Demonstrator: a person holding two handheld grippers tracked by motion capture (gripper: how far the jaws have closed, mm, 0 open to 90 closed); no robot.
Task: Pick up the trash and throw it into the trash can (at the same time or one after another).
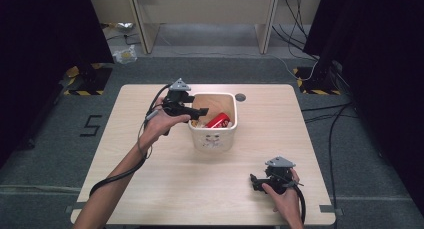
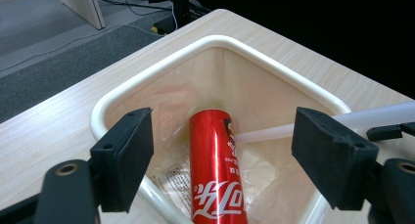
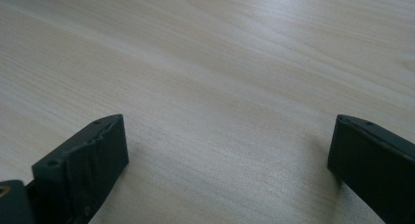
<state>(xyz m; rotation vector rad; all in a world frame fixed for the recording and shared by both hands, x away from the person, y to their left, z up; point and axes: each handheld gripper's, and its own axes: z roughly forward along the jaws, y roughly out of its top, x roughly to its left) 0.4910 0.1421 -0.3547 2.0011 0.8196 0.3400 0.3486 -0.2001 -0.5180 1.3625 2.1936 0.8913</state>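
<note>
Lying in white bin [image 2: 215, 42]: red can [image 2: 215, 170].

A white square bin [image 1: 212, 134] with rounded corners and a thick rolled rim stands upright on the light wooden bench [image 1: 150, 179], towards its far middle. Some marking shows on its near wall in the high view, too small to read. A clear plastic liner [image 2: 264, 180] covers the inside of the bin. In it lies a red drink can [image 2: 215, 170] with white lettering, tilted on its side with one end deeper in the bin. A pale, translucent straw-like tube [image 2: 362, 119] crosses one rim and slants down until it touches the can.
</note>
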